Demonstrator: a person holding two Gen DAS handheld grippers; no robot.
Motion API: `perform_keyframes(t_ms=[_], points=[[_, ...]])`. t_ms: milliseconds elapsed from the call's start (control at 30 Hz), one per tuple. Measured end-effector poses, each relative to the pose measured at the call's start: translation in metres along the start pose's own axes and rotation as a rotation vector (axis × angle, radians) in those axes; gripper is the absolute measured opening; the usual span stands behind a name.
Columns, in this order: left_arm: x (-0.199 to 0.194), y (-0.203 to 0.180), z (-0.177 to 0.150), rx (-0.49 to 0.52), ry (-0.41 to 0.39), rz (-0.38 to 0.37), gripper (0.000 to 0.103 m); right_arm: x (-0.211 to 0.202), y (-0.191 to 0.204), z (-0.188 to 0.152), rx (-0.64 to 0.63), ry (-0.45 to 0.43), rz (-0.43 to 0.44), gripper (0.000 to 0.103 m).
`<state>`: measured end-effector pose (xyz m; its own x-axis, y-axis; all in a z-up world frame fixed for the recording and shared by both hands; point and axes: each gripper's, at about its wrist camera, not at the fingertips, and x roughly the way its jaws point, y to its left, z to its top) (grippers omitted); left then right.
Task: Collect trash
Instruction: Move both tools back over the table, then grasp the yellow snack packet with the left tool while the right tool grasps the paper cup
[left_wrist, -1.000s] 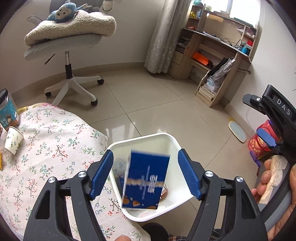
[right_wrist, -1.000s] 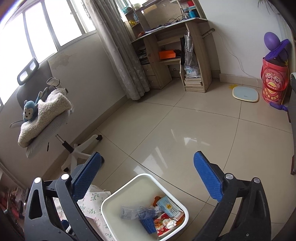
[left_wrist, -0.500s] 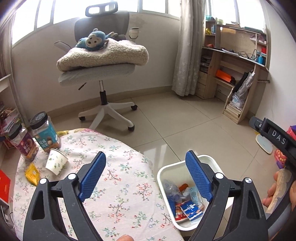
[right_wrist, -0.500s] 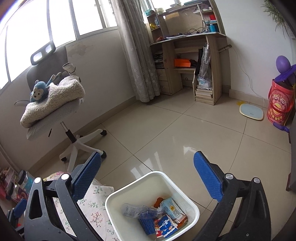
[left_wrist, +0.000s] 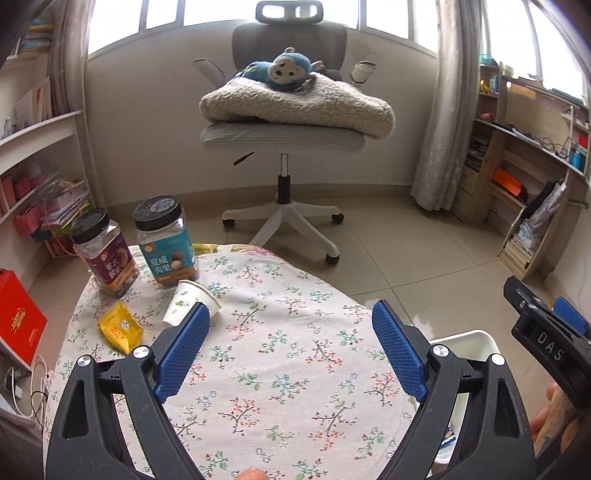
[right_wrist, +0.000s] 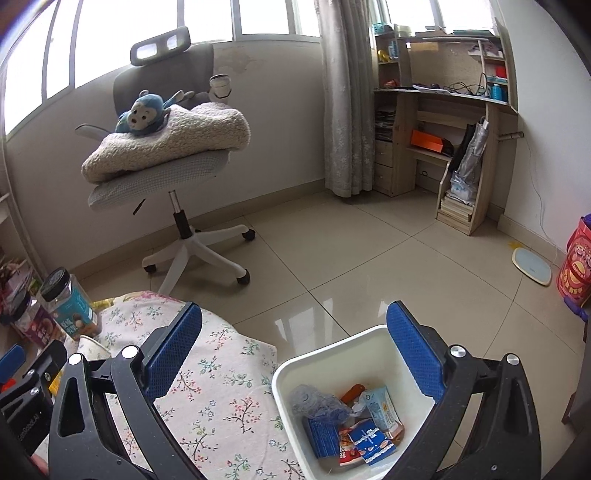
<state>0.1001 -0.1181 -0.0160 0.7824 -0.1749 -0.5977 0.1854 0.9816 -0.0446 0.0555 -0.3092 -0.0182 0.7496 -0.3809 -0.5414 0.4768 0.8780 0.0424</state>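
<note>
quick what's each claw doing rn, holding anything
Left claw: open, jaws have just been opening, nothing between them, over the floral tablecloth.
Right claw: open and empty, above the white bin.

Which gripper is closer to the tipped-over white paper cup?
Left. The left gripper has the cup just past its fingertip; the right gripper hangs by the white bin.

Daylight is pouring through the windows (left_wrist: 258, 14) behind the chair, blowing them out white. Floor tiles (right_wrist: 325, 306) are throwing soft glare. Fisheye is bending walls at the edges; corners are vignetting dark. Focus is holding sharp.
</note>
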Motion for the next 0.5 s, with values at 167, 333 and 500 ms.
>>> perform_keyframes(t_ms=[167, 333, 500], points=[[0.025, 0.045, -0.003, -0.043, 0.052, 0.108, 0.089, 0.007, 0.045, -0.013, -0.079, 0.033, 0.043, 0.096], [0.073, 0.112, -0.011, -0.146, 0.177, 0.252, 0.089, 0.017, 0.084, -0.028, -0.140, 0.081, 0.092, 0.096], [0.130, 0.194, -0.025, -0.317, 0.349, 0.388, 0.089, 0.032, 0.107, -0.036, -0.168, 0.131, 0.120, 0.096]])
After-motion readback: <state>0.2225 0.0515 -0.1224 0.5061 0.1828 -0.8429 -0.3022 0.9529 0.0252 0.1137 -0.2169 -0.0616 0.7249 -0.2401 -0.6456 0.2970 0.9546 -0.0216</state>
